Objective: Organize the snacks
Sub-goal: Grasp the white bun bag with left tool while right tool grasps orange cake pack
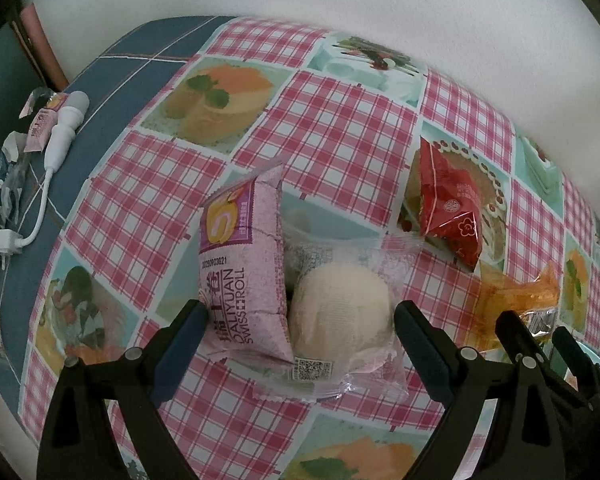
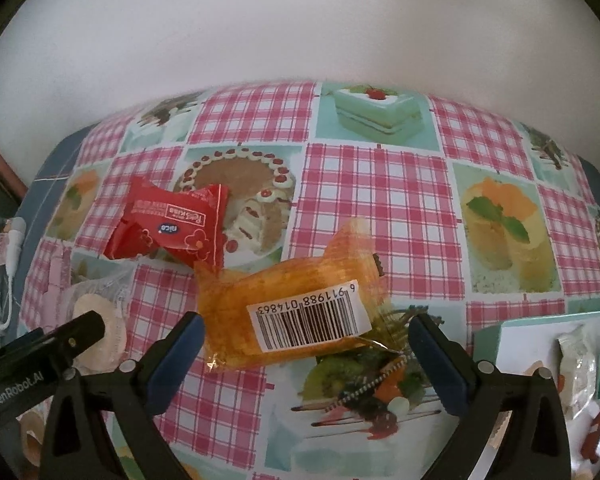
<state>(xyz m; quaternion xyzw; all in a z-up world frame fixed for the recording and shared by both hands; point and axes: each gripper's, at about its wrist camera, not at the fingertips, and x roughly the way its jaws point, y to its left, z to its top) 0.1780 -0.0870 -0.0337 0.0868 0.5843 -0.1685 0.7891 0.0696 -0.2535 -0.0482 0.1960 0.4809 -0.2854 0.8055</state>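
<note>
A pink Swiss-roll packet [image 1: 242, 276] leans against a clear-wrapped pale round bun [image 1: 342, 314] on the checked tablecloth. My left gripper [image 1: 300, 322] stands open over both, a finger on either side, pads not touching. A red snack packet [image 1: 450, 210] lies further back right. An orange packet [image 2: 290, 304] with a barcode label lies between the fingers of my right gripper [image 2: 306, 334], which is open and clear of it. The red packet [image 2: 168, 226] lies just behind it to the left. The left gripper's finger shows at the lower left of the right wrist view.
A white cable with plug [image 1: 62, 132] and loose wrappers [image 1: 40, 120] lie on the blue cloth at the far left. At the right edge of the right wrist view a white tray [image 2: 516, 344] holds several small snack packets [image 2: 576, 364]. A white wall rises behind the table.
</note>
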